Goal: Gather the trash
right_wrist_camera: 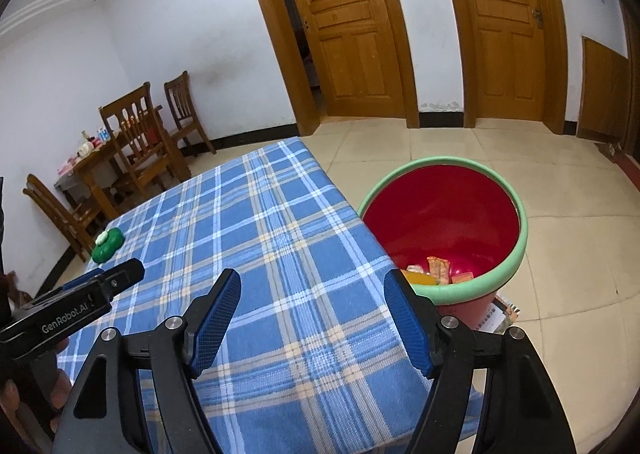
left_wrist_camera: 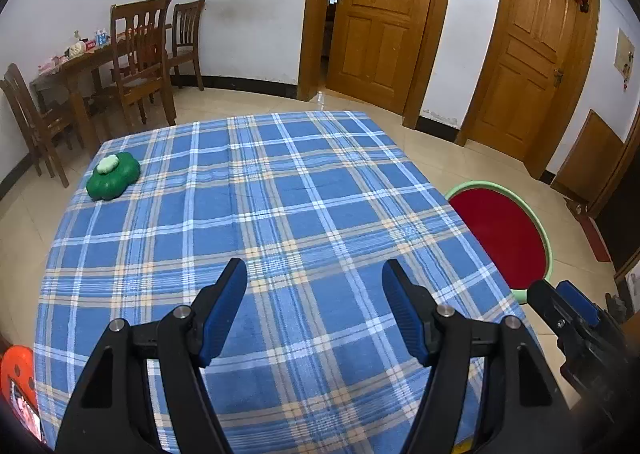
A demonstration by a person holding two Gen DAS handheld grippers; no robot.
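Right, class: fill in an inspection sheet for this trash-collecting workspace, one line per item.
Surface: table under blue plaid cloth, smooth.
Job's things: red bin with green rim beside the table, wrappers at its bottom.
Clutter: green flower-shaped object at the far left corner.
Grippers: left gripper and right gripper open, nothing between the fingers.
Cables: nothing seen.
Surroundings: wooden chairs, dining table, two wooden doors, tiled floor.

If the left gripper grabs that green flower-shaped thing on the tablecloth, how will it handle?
The green flower-shaped object looks like rigid, glossy plastic, so it probably won't flex but may be slippery against the pads. It sits low and flat on the tablecloth, so tipping or rolling seems unlikely. Its lobed outline looks wide for the left gripper; gripping across a notch may hold better.
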